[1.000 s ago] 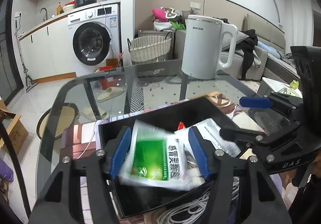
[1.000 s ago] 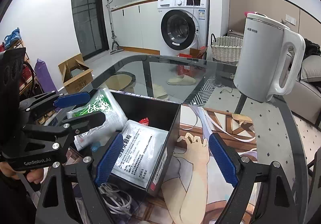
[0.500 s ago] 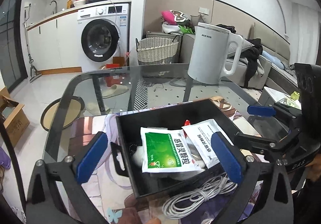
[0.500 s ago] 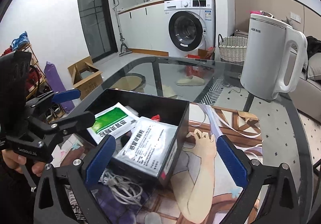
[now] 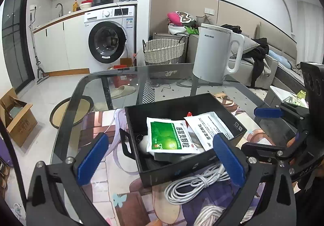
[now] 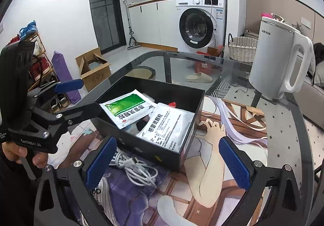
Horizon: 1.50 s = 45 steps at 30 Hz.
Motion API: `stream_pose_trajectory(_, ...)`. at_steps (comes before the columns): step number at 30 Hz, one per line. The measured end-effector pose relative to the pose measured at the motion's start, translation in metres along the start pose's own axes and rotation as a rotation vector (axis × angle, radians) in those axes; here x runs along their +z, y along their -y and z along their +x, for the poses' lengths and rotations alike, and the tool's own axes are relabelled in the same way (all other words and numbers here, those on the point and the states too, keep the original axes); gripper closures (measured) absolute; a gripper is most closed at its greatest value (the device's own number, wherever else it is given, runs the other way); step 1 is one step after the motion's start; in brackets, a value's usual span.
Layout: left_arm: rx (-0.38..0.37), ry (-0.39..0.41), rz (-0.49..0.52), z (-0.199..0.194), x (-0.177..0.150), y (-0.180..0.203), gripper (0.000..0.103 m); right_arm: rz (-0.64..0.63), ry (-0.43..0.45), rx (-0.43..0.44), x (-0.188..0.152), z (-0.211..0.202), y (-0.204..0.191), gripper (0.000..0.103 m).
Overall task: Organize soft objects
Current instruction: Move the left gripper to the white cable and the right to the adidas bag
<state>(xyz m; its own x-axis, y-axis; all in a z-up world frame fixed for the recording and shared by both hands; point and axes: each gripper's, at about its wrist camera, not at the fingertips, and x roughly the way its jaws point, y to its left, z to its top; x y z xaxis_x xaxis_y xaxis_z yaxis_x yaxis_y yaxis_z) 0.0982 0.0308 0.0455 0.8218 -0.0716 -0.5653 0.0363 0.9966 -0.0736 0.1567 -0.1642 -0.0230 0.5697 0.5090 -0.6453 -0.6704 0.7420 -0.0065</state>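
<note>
**On the glass surface: both tongs released, sachets in the box**

On the glass-topped surface (image 5: 121,76) lies a printed illustrated mat (image 6: 232,124), and on it an open black rectangular box (image 5: 176,104) with a side handle.

- Left tongs (image 5: 160,157): blue pads spread wide, nothing between them, near the box's front wall. Lower frame cut off by the picture edge.
- Right tongs (image 6: 168,163): likewise spread wide and empty, near the box's front corner. The hand (image 6: 22,155) on the left tool shows only partly in the right wrist view.
- Green-and-white soft sachet (image 5: 169,134) lies flat inside the box, on top of the other contents.
- White soft sachet with black print (image 5: 210,126) lies beside it, its edge leaning on the box wall.
- Beneath the sachets: something white and rounded, a dark item, a small red piece (image 5: 189,113); all mostly covered, not identifiable.
- Coiled white cable (image 5: 194,185) on the mat, just outside the box's front wall; a second coil at the bottom edge is cut off.
- White electric kettle (image 5: 216,53) stands upright at the far side, well apart from the box.
</note>
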Motion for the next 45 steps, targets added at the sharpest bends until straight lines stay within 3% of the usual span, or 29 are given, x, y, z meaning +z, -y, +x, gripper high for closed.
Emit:
stream_pose_trajectory(12,0.036,-0.022,-0.008,-0.030,-0.032,0.010,0.000,-0.028,-0.028,-0.018,-0.028,-0.009,-0.007,0.001)
stream_pose_trajectory(21,0.040,-0.013,-0.076,-0.050,-0.056,-0.004,0.000,-0.105,-0.064,0.064,-0.054,-0.013,-0.035,0.001)
stream_pose_trajectory(32,0.035,-0.046,-0.088,-0.049,-0.074,-0.007,0.000,-0.101,-0.132,0.197,-0.069,-0.001,-0.054,0.001)
stream_pose_trajectory(34,0.013,-0.041,-0.101,-0.048,-0.075,-0.009,0.000,-0.109,-0.138,0.205,-0.070,0.002,-0.058,0.001)
stream_pose_trajectory(45,0.042,-0.066,-0.122,-0.038,-0.079,-0.020,0.000,-0.160,-0.206,0.250,-0.081,0.026,-0.080,0.001)
